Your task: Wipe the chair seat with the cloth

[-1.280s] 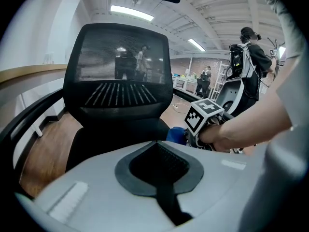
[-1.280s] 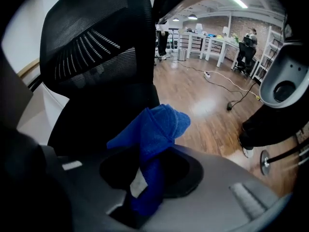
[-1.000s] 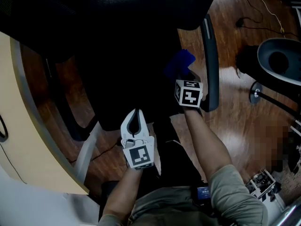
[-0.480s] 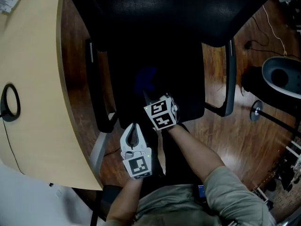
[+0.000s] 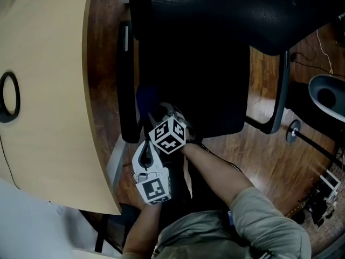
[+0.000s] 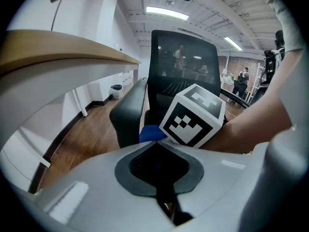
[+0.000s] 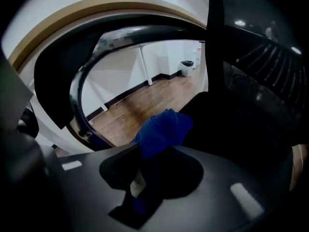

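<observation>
At the seat's [image 5: 215,85] front left corner the view is crowded. The right tool's [image 7: 147,151] marker cube [image 5: 168,135] covers its own tips in the head view. It also covers the tips of the left tool [image 6: 155,142], which sits just nearer the person. The seat is almost black, so its surface and front edge are hard to make out, and the backrest [image 5: 232,9] is cut off at the top. Whether the cloth [image 5: 145,99] presses on the seat I cannot tell.

The cloth lies just beside the left armrest [image 5: 125,85], 1 of 2. That armrest stands between the seat and the curved edge of the desk [image 5: 48,117], with only a thin strip of floor [image 5: 105,63] between armrest and desk. To the right the seat lies open as far as the other armrest [image 5: 280,90].

The right tool pinches the blue cloth, and a bunch of it sticks out past the tips. The left tool's jaws are pressed together with nothing in them, and it hangs over the floor in front of the seat.
</observation>
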A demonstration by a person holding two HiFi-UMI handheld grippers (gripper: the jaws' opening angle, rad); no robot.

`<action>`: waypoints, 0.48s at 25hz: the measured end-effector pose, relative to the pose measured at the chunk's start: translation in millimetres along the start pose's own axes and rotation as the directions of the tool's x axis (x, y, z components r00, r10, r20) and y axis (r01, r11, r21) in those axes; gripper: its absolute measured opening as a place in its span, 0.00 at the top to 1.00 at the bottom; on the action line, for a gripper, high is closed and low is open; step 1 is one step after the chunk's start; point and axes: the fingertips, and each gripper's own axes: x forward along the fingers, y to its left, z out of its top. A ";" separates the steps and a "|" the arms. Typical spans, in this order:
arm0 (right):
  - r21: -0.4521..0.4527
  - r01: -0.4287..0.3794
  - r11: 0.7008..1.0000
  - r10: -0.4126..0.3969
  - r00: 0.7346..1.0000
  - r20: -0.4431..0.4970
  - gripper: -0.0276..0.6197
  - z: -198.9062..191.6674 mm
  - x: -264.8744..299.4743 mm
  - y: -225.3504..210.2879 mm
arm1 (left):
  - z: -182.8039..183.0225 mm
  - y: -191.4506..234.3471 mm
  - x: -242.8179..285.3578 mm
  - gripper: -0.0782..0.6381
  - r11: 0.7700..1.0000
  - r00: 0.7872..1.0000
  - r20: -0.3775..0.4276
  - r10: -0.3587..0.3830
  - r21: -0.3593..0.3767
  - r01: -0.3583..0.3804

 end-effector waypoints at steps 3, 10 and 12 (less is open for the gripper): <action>0.014 0.015 1.000 -0.015 1.000 0.000 0.80 -11.3 -0.4 -10.1 | -4.5 -4.4 4.8 0.88 1.000 1.000 -0.024 -0.006 0.014 0.007; 0.094 0.094 0.991 -0.094 0.996 -0.002 0.80 -44.8 -38.1 -57.4 | 13.7 -40.1 23.5 0.88 0.998 0.999 0.024 -0.032 0.060 0.031; 0.135 0.134 0.982 -0.134 0.991 -0.006 0.80 -58.1 -54.9 -78.1 | 24.2 -60.3 31.6 0.88 0.993 0.997 0.027 -0.066 0.096 0.063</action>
